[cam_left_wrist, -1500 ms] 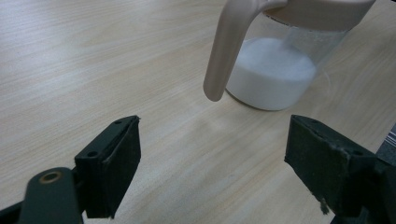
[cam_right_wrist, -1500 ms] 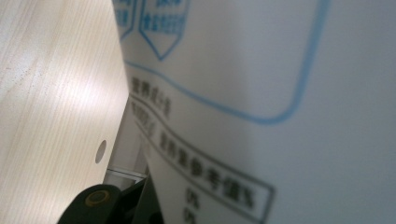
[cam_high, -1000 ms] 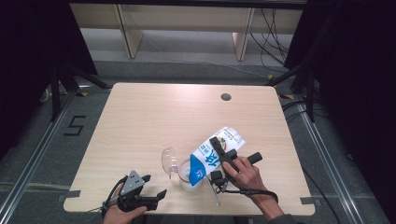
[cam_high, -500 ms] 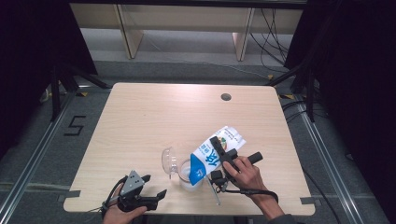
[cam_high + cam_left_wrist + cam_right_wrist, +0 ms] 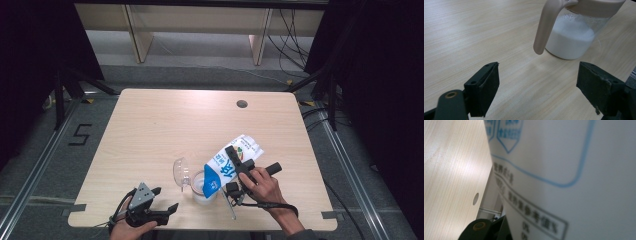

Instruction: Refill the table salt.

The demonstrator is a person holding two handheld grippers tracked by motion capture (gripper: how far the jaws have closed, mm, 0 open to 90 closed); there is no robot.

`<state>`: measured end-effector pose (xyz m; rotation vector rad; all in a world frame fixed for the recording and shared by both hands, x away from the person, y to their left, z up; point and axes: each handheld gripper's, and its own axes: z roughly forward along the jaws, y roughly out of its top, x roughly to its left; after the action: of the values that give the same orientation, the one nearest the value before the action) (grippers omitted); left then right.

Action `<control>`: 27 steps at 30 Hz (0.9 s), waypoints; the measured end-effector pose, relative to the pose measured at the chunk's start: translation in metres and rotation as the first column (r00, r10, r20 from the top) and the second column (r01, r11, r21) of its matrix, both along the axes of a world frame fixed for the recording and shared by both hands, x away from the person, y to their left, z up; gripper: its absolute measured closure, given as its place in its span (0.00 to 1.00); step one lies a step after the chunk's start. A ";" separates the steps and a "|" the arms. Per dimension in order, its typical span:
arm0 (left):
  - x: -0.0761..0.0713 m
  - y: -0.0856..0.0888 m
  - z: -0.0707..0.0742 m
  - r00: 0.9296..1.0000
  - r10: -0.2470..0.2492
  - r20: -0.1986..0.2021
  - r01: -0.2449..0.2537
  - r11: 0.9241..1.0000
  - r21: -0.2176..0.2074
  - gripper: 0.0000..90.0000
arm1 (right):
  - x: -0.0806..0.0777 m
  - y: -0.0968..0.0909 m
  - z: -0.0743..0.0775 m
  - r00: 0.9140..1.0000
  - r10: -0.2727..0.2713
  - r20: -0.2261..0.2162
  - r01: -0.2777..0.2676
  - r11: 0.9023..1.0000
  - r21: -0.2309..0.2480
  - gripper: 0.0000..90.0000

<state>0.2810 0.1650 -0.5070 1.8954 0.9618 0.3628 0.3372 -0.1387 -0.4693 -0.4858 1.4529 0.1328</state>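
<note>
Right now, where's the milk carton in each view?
High view: milk carton lower centre-right, tilted, held in the right claw.
Right gripper view: its printed white side across the centre and right, close up.
Left gripper view: the milk jug, upper right.
Shared landmark: the wooden tabletop.

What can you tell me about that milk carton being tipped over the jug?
The milk carton is a white paper-looking box with blue panels and blue print, some of it characters too blurred to read. It is tilted steeply, its blue top end down over the clear jug, which holds white liquid. The right gripper is shut on its side, jaws across its body. It is off the table.
</note>
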 end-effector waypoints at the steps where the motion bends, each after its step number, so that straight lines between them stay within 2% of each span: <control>1: 0.000 0.000 0.000 1.000 0.001 0.000 -0.001 1.000 0.003 0.20 | 0.000 0.000 0.000 1.000 0.000 0.001 0.000 1.000 0.000 0.87; 5: 0.000 0.000 0.000 1.000 0.002 0.001 -0.002 1.000 -0.005 0.20 | 0.000 0.000 0.002 1.000 0.008 0.015 -0.008 1.000 -0.017 0.87; 9: 0.000 0.000 0.000 1.000 0.001 0.000 -0.001 1.000 0.002 0.20 | 0.000 -0.001 0.001 1.000 -0.002 0.000 0.002 1.000 0.003 0.87; 27: 0.000 0.000 0.000 1.000 0.001 0.001 -0.001 1.000 -0.005 0.20 | 0.000 -0.001 0.001 1.000 -0.003 -0.003 0.003 1.000 0.003 0.88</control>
<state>0.2811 0.1646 -0.5074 1.8904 0.9622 0.3609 0.3375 -0.1393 -0.4683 -0.4813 1.4556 0.1338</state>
